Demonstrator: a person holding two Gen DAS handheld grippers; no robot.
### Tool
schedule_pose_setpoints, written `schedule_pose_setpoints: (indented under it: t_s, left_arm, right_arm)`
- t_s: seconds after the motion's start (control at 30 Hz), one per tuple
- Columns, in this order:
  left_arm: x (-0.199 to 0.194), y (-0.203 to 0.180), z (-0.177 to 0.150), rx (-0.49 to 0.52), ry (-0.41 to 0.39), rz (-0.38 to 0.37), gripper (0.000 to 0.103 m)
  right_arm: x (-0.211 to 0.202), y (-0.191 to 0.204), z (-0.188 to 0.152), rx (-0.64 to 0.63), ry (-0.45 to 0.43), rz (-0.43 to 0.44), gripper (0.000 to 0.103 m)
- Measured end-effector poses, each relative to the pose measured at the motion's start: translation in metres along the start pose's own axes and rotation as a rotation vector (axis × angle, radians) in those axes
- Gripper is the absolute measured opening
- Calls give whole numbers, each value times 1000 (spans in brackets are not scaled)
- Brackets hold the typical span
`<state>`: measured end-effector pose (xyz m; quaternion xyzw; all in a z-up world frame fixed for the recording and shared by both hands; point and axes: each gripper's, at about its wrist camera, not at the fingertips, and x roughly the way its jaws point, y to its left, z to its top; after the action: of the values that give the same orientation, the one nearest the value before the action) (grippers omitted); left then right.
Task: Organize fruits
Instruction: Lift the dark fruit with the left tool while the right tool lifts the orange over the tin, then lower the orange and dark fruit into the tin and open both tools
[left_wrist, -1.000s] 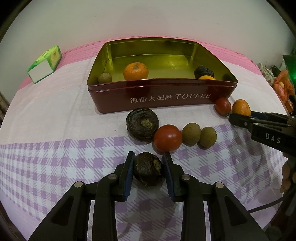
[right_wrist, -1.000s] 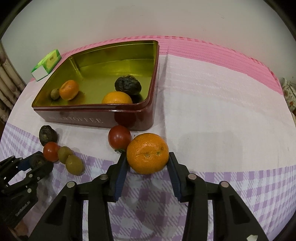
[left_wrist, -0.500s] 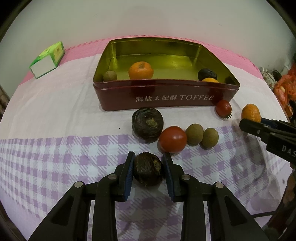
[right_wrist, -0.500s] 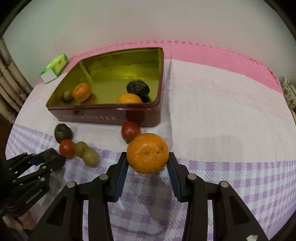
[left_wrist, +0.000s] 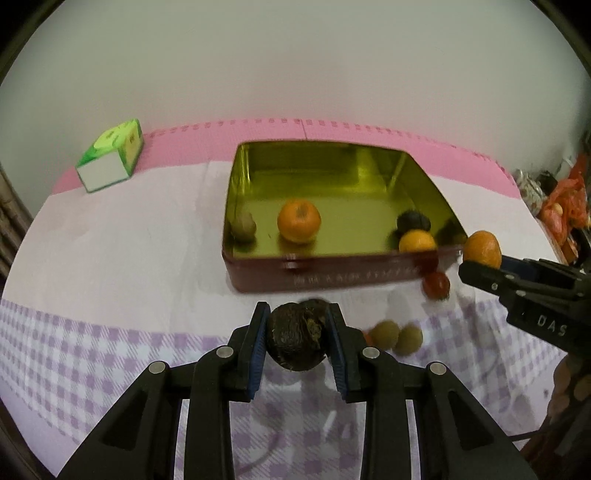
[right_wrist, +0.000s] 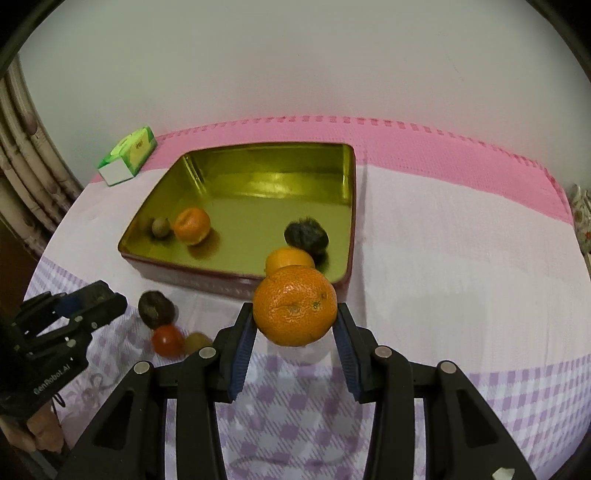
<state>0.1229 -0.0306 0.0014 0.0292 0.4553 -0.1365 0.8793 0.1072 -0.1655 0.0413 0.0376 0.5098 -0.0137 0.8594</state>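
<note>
My left gripper (left_wrist: 296, 334) is shut on a dark wrinkled fruit (left_wrist: 295, 338), held above the cloth just before the red toffee tin (left_wrist: 332, 278). My right gripper (right_wrist: 295, 332) is shut on a large orange (right_wrist: 295, 304), raised near the tin's front right corner; it also shows in the left wrist view (left_wrist: 482, 247). Inside the gold-lined tin (right_wrist: 343, 192) lie an orange (right_wrist: 192, 225), a small brown fruit (right_wrist: 161, 226), a dark fruit (right_wrist: 306, 236) and another orange (right_wrist: 288, 258). On the cloth lie a dark fruit (right_wrist: 155, 308), a red tomato (right_wrist: 167, 339), two brown-green fruits (left_wrist: 397, 334) and another small tomato (left_wrist: 436, 285).
A green and white tissue box (left_wrist: 110, 160) stands at the back left of the table. The table has a white, pink and purple-check cloth (right_wrist: 443, 258). Clutter with an orange bag (left_wrist: 565, 206) lies beyond the right edge. A wall stands behind.
Both grippers have lifted their fruits off the cloth and moved toward the tin. The tin's inside now shows from higher up.
</note>
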Motion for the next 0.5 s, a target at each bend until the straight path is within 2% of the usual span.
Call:
schedule_pose_setpoints:
  t_s: [0.27, 0.5]
  left_arm:
    - [3, 9, 41, -9, -40, 2, 32]
    - [24, 15, 68, -21, -23, -8, 32]
  right_arm:
    - [17, 1, 30, -18, -4, -4, 39]
    - [39, 2, 46, -33, 22, -5, 39]
